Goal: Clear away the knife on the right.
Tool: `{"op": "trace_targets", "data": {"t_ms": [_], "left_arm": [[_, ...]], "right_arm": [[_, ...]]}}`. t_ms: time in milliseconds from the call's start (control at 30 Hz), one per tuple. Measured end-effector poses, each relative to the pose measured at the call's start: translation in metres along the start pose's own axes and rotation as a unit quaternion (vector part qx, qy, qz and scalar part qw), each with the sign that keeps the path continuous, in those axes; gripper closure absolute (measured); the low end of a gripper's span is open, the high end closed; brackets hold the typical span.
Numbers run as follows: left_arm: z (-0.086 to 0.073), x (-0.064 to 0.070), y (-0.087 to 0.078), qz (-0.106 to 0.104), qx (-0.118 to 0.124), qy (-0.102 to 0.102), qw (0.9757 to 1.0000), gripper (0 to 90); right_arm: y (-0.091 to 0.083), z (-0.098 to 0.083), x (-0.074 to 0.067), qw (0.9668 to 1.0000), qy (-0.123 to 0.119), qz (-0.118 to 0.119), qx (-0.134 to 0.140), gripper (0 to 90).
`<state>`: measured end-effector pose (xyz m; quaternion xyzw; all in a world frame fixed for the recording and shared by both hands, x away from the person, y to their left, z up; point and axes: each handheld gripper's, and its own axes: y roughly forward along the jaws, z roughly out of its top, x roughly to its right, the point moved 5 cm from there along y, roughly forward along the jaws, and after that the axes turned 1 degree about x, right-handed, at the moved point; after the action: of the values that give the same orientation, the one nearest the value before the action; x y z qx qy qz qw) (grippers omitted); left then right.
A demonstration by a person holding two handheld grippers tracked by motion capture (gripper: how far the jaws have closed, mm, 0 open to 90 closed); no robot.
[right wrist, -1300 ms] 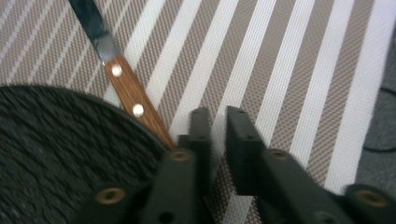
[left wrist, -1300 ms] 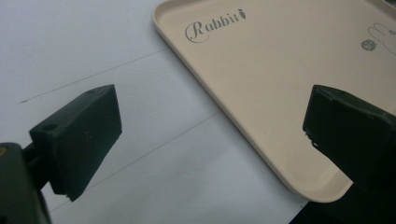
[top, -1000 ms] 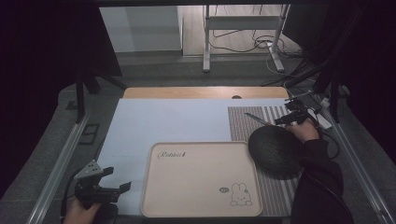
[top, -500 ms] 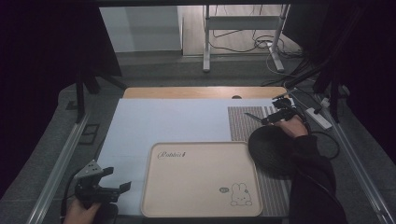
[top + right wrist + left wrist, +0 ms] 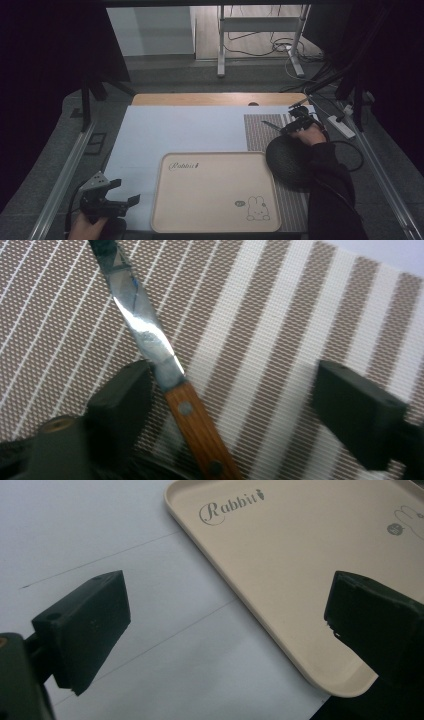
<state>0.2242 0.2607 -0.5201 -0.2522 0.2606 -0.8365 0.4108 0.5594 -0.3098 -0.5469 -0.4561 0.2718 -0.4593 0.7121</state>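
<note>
Sitting near the front left corner of the table, the left gripper [image 5: 117,192] is held by a hand [image 5: 86,229] low at the edge. Its jaws are wide apart and hold nothing. In the left gripper view, one jaw hangs over the white sheet [image 5: 100,535] and the other over the corner of the tray [image 5: 300,580].

The tan tray [image 5: 215,192] lies flat in the middle front. It has the word "Rabbit" and a small bunny drawn on it.

To the right of the tray lies a striped mat [image 5: 260,132]. A round black thing [image 5: 287,160] sits on the mat, just beside the tray.

Farther back on the mat is a knife [image 5: 272,125]. Its long blade points left, toward the middle of the table. In the right gripper view, the knife [image 5: 165,375] has a wood handle and a shiny blade, and it lies at a slant on the mat.

The right gripper [image 5: 292,125] is at the handle. Its jaws are wide open, one on each side of the knife, not pinching it.

A second ago the right gripper was lower and nearer the right edge. It has moved toward the back of the mat. The left gripper has stayed put.
</note>
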Motion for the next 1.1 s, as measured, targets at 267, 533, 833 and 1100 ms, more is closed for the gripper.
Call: {"op": "trace_targets", "data": {"t_ms": [267,533,833,1100], "left_arm": [[0.0,0.0,0.0,0.002,-0.001,0.002,1.0,4.6],[0.0,0.001,0.0,0.003,-0.002,0.004,1.0,4.7],[0.0,0.001,0.0,0.004,-0.002,0.006,1.0,4.8],[0.0,0.001,0.0,0.004,-0.002,0.008,1.0,4.7]], "right_arm": [[-0.012,-0.009,0.016,0.9998,-0.006,0.013,0.016,70.7],[-0.013,-0.012,0.022,0.9993,-0.008,0.028,0.022,77.2],[-0.018,-0.017,0.035,0.9995,0.007,0.026,0.019,77.3],[-0.031,-0.025,0.051,0.9985,0.034,0.029,0.031,77.4]]}}
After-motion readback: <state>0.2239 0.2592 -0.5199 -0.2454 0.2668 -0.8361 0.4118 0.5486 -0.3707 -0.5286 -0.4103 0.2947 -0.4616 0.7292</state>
